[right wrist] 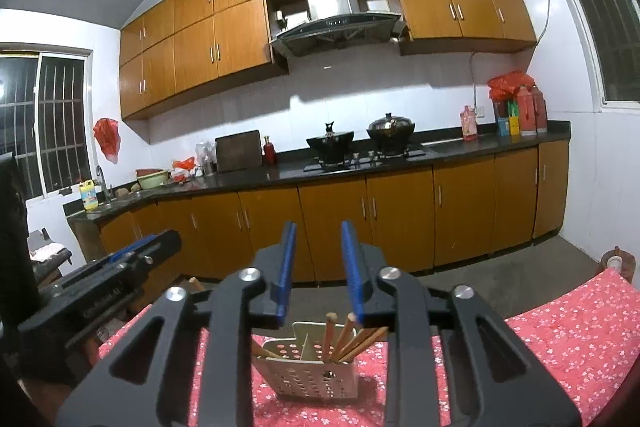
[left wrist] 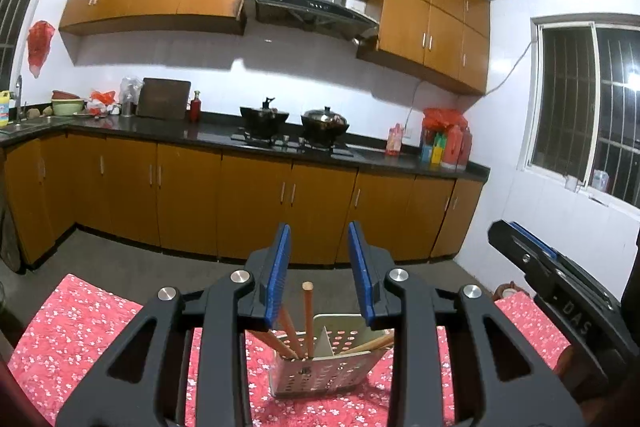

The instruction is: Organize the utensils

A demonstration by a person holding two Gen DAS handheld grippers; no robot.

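A perforated metal utensil holder (left wrist: 320, 375) (right wrist: 308, 375) with a middle divider stands on a table with a red floral cloth (left wrist: 88, 327) (right wrist: 560, 339). Several wooden chopsticks (left wrist: 309, 319) (right wrist: 344, 335) lean in one compartment, and a few more (left wrist: 372, 345) (right wrist: 264, 351) lie in the other. My left gripper (left wrist: 319, 231) hovers just above and in front of the holder, blue pads apart, nothing pressed between them. My right gripper (right wrist: 319, 227) hovers likewise, open and empty. Each gripper shows at the edge of the other's view: right gripper (left wrist: 532, 255), left gripper (right wrist: 132, 255).
Beyond the table is a strip of grey floor, then orange base cabinets under a dark counter (left wrist: 224, 137). On the counter are two lidded pots (left wrist: 324, 125) on a hob, bottles (left wrist: 448, 147) and a sink corner. A small stand with a cup (right wrist: 614, 261) sits past the table's right end.
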